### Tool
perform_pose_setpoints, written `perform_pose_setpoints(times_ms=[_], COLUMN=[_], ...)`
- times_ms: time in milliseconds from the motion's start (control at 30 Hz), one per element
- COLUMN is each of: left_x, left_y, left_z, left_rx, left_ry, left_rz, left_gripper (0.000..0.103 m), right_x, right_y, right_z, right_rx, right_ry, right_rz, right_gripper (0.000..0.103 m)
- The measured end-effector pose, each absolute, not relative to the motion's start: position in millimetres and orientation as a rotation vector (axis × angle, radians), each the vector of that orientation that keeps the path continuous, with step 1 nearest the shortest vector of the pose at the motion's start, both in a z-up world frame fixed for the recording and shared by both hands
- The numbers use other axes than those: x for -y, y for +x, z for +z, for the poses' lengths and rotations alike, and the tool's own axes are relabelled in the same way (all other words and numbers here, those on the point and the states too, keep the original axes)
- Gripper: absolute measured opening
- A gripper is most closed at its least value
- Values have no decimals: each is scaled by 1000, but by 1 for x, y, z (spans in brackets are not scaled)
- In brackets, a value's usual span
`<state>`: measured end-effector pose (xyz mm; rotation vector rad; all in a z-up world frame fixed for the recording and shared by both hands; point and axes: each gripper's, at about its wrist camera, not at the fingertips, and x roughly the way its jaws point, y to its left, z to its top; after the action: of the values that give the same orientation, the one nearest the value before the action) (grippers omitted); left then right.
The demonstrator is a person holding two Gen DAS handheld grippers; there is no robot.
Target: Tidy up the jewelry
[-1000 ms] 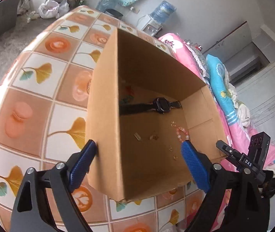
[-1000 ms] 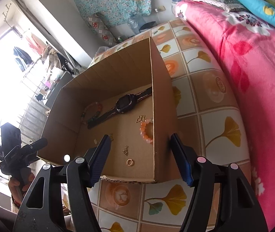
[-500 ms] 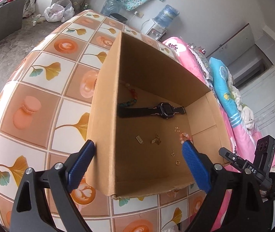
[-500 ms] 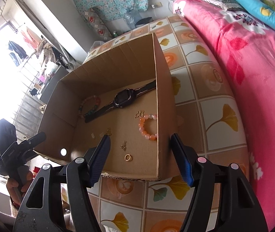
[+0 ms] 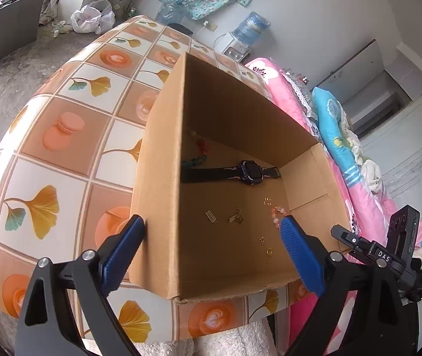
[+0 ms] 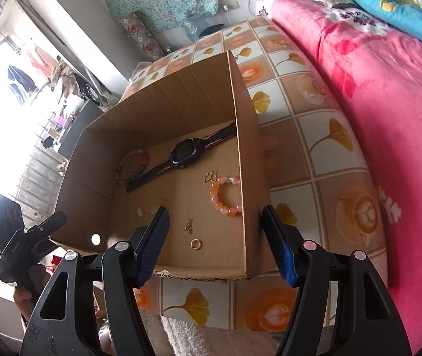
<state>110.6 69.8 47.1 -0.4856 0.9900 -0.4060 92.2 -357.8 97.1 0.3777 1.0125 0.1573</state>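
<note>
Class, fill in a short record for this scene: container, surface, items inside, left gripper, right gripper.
container: open cardboard box
surface: tiled-pattern tablecloth
items inside: black watch, pink bead bracelet, multicoloured bead bracelet, gold ring, small gold charms
left gripper: open, jaws either side of the box's left wall
right gripper: open, jaws either side of the box's right wall

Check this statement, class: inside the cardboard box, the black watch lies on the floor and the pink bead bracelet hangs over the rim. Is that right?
Not quite. The pink bead bracelet lies flat on the floor of the cardboard box, against its side wall, not over the rim. The black watch does lie on the floor. The right wrist view shows it.
</note>
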Motion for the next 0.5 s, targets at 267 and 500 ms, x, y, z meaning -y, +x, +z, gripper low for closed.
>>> perform_pose_setpoints(times_ms=[267,500], left_x=[-76,-80], left_y=[95,86], left_z=[47,45], left_rx=[-981,-968], left_ry=[-489,-504], left_rz=[-414,-429], left_gripper=[90,90], right_x=[352,350], right_y=[73,64], right_z=[97,96], right_rx=[-1015,-1011], right_ry=[379,377], right_rz=[142,140], right_gripper=[63,64])
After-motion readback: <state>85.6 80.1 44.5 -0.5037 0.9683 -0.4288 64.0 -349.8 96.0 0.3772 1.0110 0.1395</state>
